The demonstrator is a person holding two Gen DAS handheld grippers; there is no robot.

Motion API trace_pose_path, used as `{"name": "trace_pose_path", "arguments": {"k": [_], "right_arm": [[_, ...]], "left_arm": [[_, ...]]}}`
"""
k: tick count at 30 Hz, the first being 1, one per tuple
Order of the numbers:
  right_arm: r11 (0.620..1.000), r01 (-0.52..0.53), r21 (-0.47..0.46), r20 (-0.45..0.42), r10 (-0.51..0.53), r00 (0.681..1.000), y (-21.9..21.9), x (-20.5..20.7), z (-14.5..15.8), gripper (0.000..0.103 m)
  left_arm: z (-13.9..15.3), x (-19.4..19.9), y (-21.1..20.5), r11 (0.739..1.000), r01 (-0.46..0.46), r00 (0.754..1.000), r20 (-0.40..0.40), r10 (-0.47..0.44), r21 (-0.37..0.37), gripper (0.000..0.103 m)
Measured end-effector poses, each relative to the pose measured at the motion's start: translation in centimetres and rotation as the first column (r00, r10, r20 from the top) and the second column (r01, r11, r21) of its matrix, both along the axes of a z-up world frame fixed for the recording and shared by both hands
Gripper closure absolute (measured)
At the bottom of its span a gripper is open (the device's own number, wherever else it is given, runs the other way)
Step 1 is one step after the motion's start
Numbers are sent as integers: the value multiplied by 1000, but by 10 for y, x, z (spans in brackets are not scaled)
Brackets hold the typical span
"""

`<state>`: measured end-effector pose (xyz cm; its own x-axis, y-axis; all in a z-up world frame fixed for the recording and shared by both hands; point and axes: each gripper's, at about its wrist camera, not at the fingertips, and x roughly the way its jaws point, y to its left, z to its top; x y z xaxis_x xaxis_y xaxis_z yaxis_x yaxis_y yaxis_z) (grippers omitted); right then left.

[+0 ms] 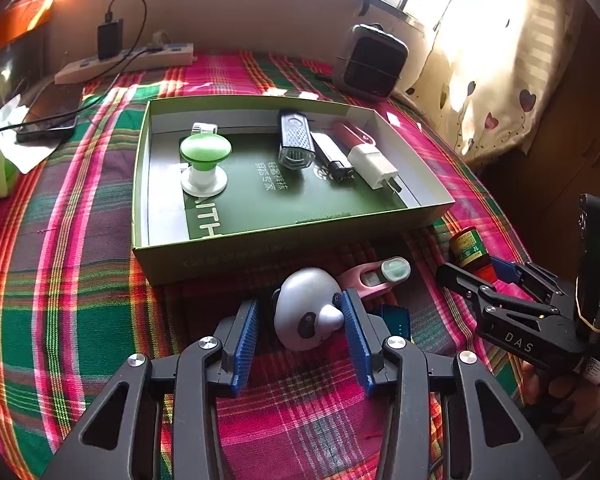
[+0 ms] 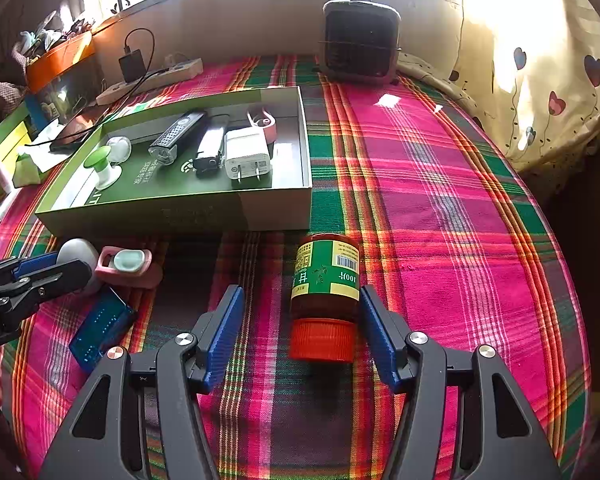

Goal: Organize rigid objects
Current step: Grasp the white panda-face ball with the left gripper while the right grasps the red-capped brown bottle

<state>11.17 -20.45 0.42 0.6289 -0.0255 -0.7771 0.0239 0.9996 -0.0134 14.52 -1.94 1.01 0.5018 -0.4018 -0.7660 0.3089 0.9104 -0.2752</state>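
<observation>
A white panda toy (image 1: 306, 314) lies on the plaid cloth just before the green box (image 1: 260, 256). My left gripper (image 1: 300, 300) stands open around it; the right pad is at its snout and the left pad stands apart. A brown bottle with a red cap (image 2: 326, 280) lies on its side between the fingers of my open right gripper (image 2: 300, 292), close to the right pad and far from the left one. Beside the panda lie a pink case with a mint cap (image 2: 128, 264) and a blue translucent piece (image 2: 100, 328). The box holds a green-topped knob (image 1: 204, 160), a white charger (image 1: 374, 164) and several other small items.
At the back stand a small dark fan (image 2: 360, 40) and a power strip (image 1: 124, 62) with a plugged-in adapter. A phone (image 1: 48, 120) and tissue lie at the left. A heart-print curtain (image 2: 540, 80) hangs at the right. Plaid cloth (image 2: 460, 220) stretches to the right of the box.
</observation>
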Motion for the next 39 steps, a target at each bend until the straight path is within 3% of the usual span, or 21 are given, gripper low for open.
{"name": "trace_pose_path", "arguments": {"k": [19, 31, 35, 39], "right_arm": [[1000, -1, 2, 11, 1, 1000, -1, 0, -1, 44], [1000, 1, 10, 15, -1, 1000, -1, -1, 0, 45], [1000, 9, 12, 17, -9, 1000, -3, -1, 1, 49], [1000, 18, 13, 24, -19, 1000, -4, -2, 1, 68]], "left_arm": [[-1, 4, 0, 999, -38, 999, 4, 38, -17, 64], [-2, 3, 6, 997, -69, 998, 2, 69, -41, 72], [-1, 2, 6, 997, -72, 997, 8, 72, -35, 72], [0, 0, 7, 997, -76, 997, 18, 76, -28, 72]]}}
